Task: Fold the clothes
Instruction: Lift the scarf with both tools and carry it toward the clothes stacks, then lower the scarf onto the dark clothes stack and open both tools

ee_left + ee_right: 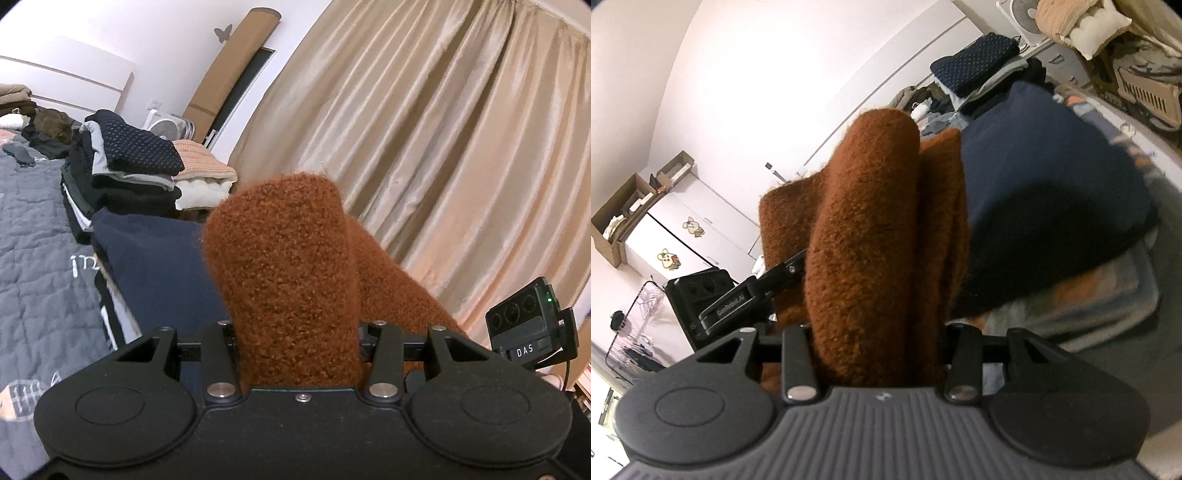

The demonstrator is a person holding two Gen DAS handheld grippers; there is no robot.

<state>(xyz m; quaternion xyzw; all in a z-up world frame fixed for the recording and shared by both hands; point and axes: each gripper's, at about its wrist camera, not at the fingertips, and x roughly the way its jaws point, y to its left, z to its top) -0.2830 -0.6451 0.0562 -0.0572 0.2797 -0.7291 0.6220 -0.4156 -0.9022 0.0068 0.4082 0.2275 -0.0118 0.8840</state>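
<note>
A fuzzy rust-brown knit garment (288, 266) is bunched into a thick fold and rises out of my left gripper (299, 343), which is shut on it; the cloth hides the fingertips. The same brown garment (864, 229) fills the middle of the right wrist view, clamped in my right gripper (879, 350), whose fingertips are also covered. Both grippers hold it up in the air, close together. Part of the other gripper shows at the right edge (528, 325) of the left wrist view, and at the left (738, 299) of the right wrist view.
A navy garment (155, 258) lies on the grey quilted bed (33, 266), beside a stack of folded clothes (125, 162). Beige curtains (443, 147) hang to the right. A white fan (168, 127) stands behind the stack. White cabinets (676, 236) carry cardboard boxes (624, 218).
</note>
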